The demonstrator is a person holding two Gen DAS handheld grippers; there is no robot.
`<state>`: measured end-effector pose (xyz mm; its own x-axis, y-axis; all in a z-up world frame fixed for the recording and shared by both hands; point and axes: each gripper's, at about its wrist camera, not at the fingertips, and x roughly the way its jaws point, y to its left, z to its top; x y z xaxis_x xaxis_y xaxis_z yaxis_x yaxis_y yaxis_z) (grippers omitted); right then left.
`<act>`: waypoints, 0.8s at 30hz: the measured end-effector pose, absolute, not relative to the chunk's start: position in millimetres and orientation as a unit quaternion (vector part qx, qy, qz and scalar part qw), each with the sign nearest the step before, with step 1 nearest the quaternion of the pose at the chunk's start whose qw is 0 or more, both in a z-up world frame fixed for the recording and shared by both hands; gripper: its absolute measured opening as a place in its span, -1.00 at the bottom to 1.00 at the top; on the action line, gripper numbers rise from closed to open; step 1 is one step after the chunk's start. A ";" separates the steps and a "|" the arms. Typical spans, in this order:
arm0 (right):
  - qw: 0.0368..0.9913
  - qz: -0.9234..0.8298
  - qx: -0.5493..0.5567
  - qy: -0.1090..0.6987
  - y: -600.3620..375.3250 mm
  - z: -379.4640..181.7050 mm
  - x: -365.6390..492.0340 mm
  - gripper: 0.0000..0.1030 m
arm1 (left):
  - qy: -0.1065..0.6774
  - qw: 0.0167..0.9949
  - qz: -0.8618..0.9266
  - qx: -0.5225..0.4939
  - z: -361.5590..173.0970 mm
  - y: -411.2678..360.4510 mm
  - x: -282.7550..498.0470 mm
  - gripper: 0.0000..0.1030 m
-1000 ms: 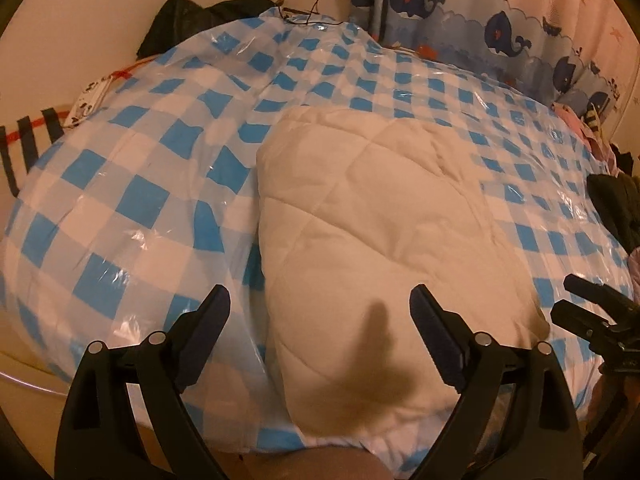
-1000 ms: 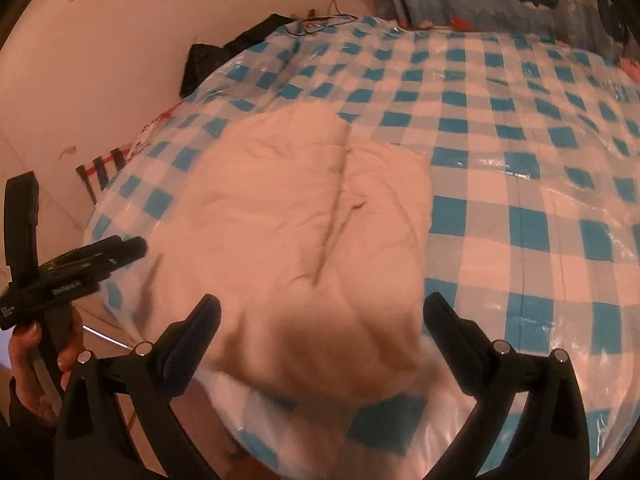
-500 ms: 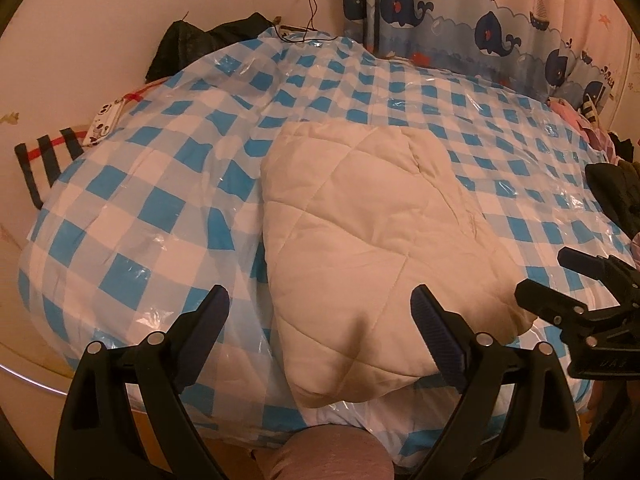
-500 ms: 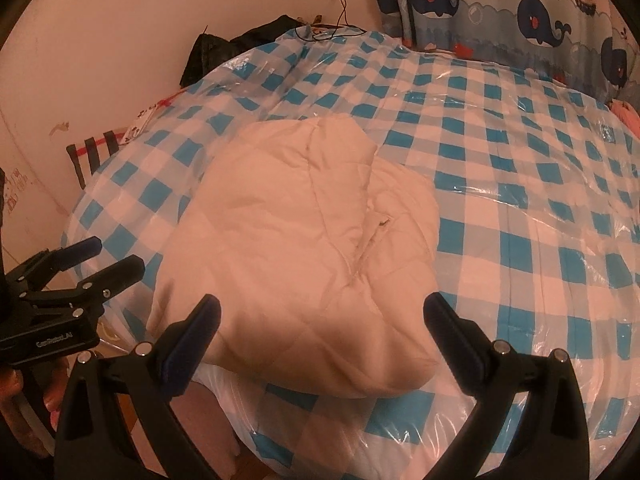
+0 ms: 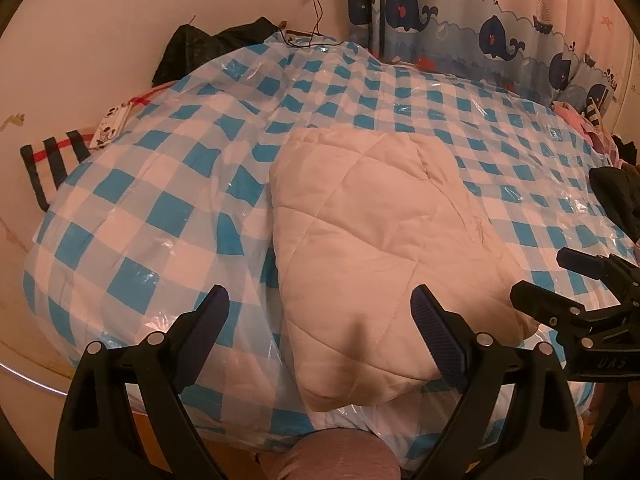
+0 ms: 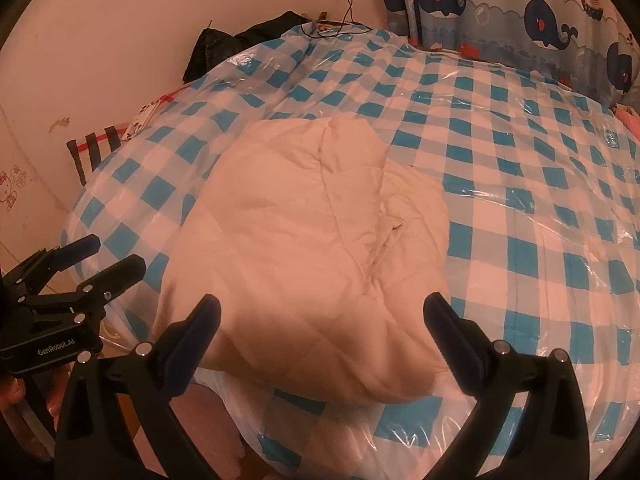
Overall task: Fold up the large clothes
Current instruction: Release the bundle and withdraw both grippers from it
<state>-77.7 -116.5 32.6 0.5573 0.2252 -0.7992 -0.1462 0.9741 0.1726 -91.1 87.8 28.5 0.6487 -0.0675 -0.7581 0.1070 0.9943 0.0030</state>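
The left gripper (image 5: 318, 314) and right gripper (image 6: 320, 320) both hover wide open, empty, above the folded quilted garment (image 5: 372, 248). Only the right wrist view shows its rumpled seam (image 6: 384, 240), at centre frame; only the left shows dark clothes (image 5: 616, 192) at right edge.

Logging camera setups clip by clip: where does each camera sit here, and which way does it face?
Left wrist: on the left gripper, low at the bed's near edge, facing the folded quilted garment, wall and whale curtain; the right gripper shows at right.
Right wrist: on the right gripper, same heading, set further right; the left gripper and a hand show at left.
Shared: garment, checkered bed, curtain, and open fingers on both grippers.
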 end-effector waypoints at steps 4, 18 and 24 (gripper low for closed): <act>0.882 0.105 0.043 0.458 -116.4 32.3 -77.2 0.90 | 0.414 0.909 -0.048 0.023 29.7 87.7 -92.4 0.71; 0.881 0.106 0.043 0.459 -114.5 32.4 -76.9 0.90 | 0.415 0.908 -0.047 0.021 30.3 87.7 -92.9 0.71; 0.881 0.107 0.043 0.459 -114.3 32.5 -77.0 0.90 | 0.415 0.908 -0.048 0.021 30.5 87.4 -93.6 0.71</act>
